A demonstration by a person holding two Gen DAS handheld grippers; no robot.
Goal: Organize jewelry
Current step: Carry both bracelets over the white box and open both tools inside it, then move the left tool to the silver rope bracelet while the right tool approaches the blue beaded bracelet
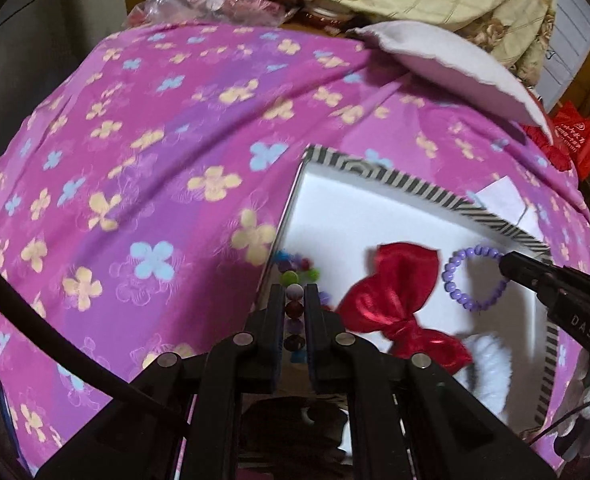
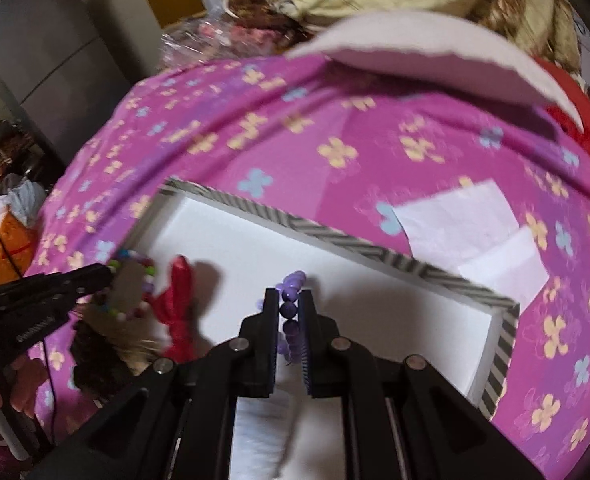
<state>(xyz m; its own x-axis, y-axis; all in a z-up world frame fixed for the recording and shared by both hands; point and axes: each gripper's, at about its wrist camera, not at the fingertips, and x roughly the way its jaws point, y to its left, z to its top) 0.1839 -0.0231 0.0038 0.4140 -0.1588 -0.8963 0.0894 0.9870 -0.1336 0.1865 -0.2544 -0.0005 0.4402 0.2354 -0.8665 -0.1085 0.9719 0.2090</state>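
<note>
A white box with a zebra-striped rim [image 1: 415, 188] [image 2: 335, 240] lies on the pink floral cloth. My left gripper [image 1: 295, 292] is shut on a multicoloured bead bracelet [image 1: 294, 304] over the box's left edge; the bracelet also shows in the right wrist view [image 2: 129, 286]. My right gripper [image 2: 289, 296] is shut on a purple bead bracelet [image 2: 291, 284], which hangs as a ring over the box in the left wrist view [image 1: 475, 276]. A red satin bow [image 1: 395, 300] [image 2: 179, 308] and a white fluffy scrunchie [image 1: 483, 364] lie in the box.
A white foam lid [image 1: 455, 68] [image 2: 435, 56] leans at the cloth's far edge. White paper sheets [image 2: 475, 232] lie on the cloth right of the box. A dark furry item [image 2: 99, 352] sits at the box's near left. Bedding and bags are piled behind.
</note>
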